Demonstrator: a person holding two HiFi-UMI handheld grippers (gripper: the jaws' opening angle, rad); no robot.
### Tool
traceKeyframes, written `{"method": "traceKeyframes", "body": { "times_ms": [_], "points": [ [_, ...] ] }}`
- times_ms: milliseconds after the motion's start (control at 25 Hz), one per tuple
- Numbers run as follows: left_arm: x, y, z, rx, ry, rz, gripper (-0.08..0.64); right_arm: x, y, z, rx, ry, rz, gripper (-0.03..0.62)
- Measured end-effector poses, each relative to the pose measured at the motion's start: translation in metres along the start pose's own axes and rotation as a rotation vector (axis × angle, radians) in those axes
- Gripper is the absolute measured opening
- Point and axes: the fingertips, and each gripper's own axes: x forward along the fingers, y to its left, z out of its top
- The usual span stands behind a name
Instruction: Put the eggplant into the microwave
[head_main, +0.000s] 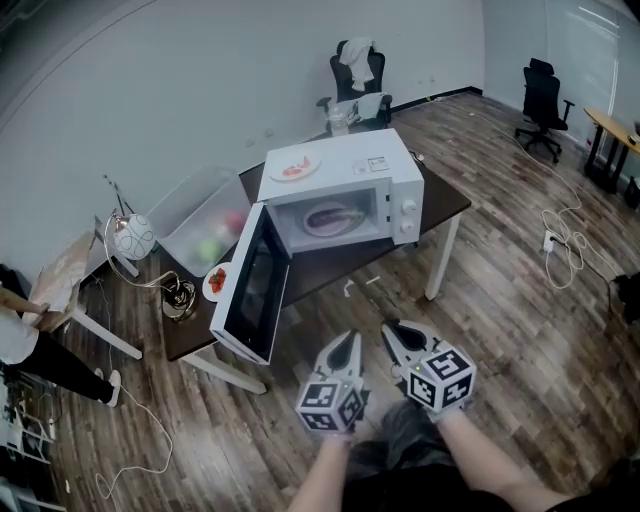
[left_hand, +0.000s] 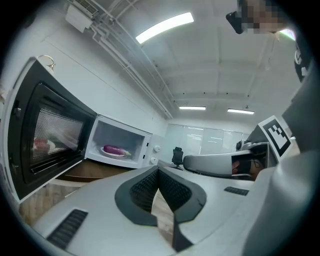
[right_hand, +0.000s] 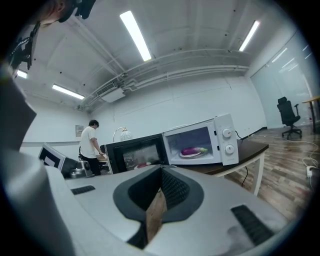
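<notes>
With eggplant (head_main: 334, 215) inside open microwave (head_main: 392, 176), left gripper (head_main: 347, 347) and right gripper (head_main: 391, 332) held level, side by side, jaws closed, empty.

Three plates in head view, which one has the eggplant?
The plate inside the open microwave: the purple eggplant lies on it. The top plate on the microwave and the table plate by the door hold red food.

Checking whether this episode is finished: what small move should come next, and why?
Probably reach the left gripper toward the open door and push it shut. The eggplant already lies on a plate inside the microwave, and the left gripper and the right gripper are both shut, empty and short of the table.
</notes>
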Motion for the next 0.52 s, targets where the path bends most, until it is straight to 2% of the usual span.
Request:
{"method": "traceKeyframes", "body": {
  "times_ms": [280,520],
  "points": [
    [0.000,0.005,0.021,-0.005,-0.042,0.066,-0.002,0.008,0.005,0.015,-0.030,0.010,0.071,-0.003],
    [-0.014,-0.010,0.008,-0.063,-0.021,0.133,-0.002,-0.014,0.007,0.015,-0.017,0.050,0.106,-0.003]
  ]
}}
